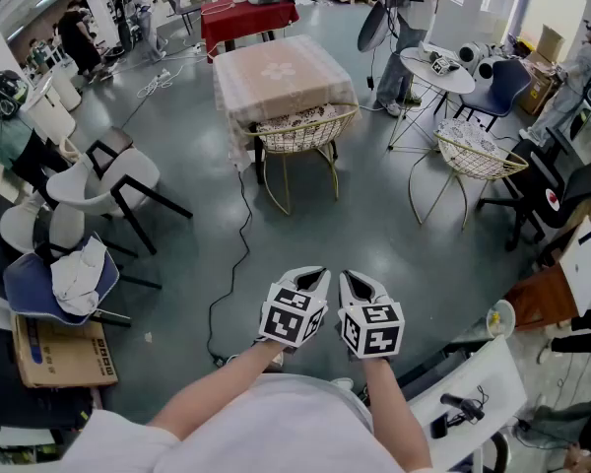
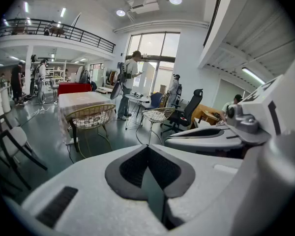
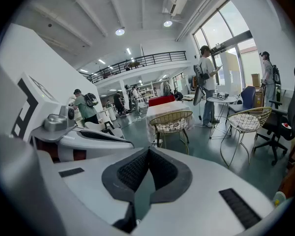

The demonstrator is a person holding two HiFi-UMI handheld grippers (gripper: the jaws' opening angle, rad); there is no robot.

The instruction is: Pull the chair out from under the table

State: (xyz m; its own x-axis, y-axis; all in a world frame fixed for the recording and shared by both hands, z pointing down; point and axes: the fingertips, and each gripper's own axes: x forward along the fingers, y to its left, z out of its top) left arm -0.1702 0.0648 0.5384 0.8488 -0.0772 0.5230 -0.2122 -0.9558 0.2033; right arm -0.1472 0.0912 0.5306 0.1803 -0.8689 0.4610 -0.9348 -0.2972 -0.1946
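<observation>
Standing behind the person, I see the left gripper (image 1: 310, 277) and the right gripper (image 1: 356, 280) held side by side low in the middle of the head view, almost touching each other and tipped a little downward. Each gripper's jaws are pressed together with nothing between them. Its own view shows the dark pads meeting in a closed seam. The gold wire chair (image 1: 297, 131) sits well apart from them, up in the centre of the frame. It is pushed in against the near side of the cloth-covered bench (image 1: 281, 72), with its wire back toward the grippers and a pale cushion on its seat. Neither gripper touches it. Open grey-green floor (image 1: 374, 235) lies between, crossed by a black cable (image 1: 238, 254) that runs down from the bench. To the right stands a second wire chair (image 1: 473, 156) beside a small round bench (image 1: 455, 80), with a person (image 1: 414, 8) standing just behind it. White chairs (image 1: 108, 180) cluster at the left edge.
</observation>
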